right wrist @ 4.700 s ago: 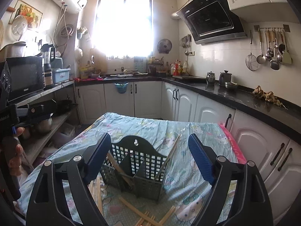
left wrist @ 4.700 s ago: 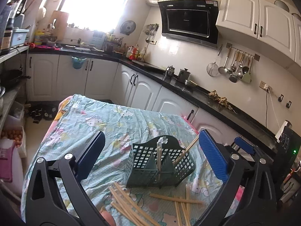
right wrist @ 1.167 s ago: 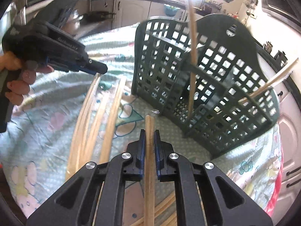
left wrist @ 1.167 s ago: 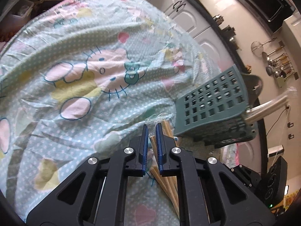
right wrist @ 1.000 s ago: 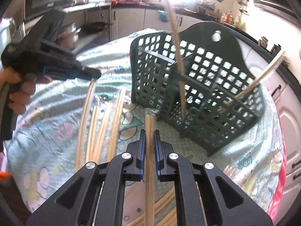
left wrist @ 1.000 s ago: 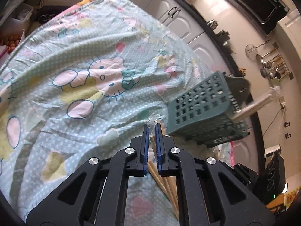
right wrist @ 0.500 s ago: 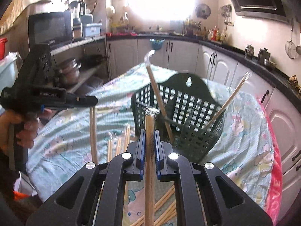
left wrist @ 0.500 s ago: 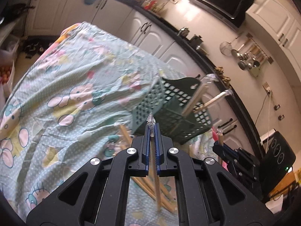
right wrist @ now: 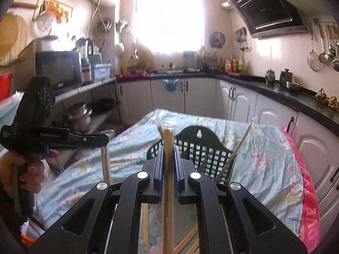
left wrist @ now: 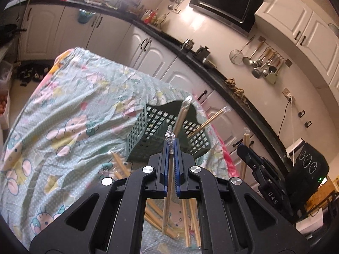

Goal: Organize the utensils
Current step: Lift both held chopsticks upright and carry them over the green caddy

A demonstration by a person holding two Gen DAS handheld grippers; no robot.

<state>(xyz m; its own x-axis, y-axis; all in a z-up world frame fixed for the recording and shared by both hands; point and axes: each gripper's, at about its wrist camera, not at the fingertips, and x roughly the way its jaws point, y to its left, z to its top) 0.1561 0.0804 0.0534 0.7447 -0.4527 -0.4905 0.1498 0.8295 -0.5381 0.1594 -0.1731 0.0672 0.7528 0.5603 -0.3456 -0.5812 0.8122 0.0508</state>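
Both grippers clamp wrapped chopsticks above the desk.

The left gripper (left wrist: pixel 171 148) pinches one chopstick pair (left wrist: pixel 166 201); the right gripper (right wrist: pixel 168 156) pinches another pair (right wrist: pixel 168 190). Only the left view shows loose chopsticks (left wrist: pixel 190 218) near the green basket (left wrist: pixel 148 135).

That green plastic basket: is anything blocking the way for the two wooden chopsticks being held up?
Nothing visible blocks them. The green plastic basket is open-topped, just ahead of the right gripper and the left gripper. Two wrapped chopsticks already lean inside, leaving room.
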